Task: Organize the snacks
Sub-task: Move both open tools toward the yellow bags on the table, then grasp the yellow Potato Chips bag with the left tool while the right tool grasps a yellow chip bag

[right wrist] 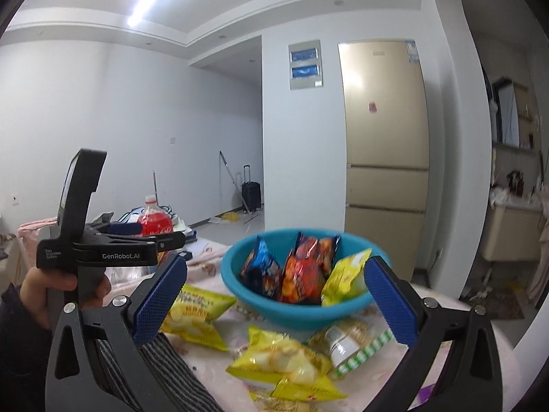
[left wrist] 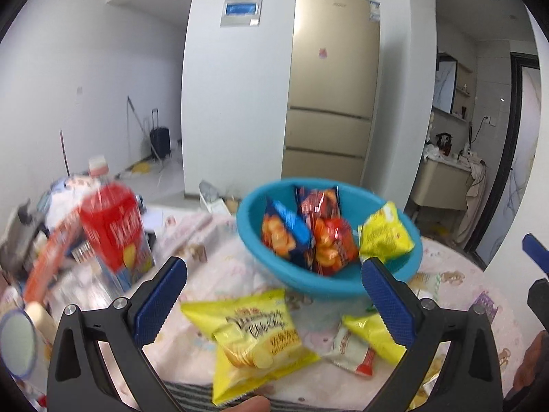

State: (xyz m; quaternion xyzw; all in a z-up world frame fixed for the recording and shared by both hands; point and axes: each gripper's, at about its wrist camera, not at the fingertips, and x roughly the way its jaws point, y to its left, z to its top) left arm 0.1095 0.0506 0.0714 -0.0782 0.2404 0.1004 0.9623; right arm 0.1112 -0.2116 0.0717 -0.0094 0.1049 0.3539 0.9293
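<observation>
1. The left gripper (left wrist: 272, 290) stood wide open, holding nothing, its blue pads (left wrist: 160, 300) clear of the yellow chip bag (left wrist: 255, 338) lying on the table (left wrist: 212, 257) between them.
2. The right gripper (right wrist: 276, 293) likewise gaped empty above more yellow packets (right wrist: 288, 365).
3. A blue bowl (left wrist: 308, 274) just beyond held blue, red and yellow snack bags (left wrist: 319, 233).
4. A red carton (left wrist: 116, 230) stood left of the bowl; a gold fridge (left wrist: 334, 82) rose behind.
</observation>
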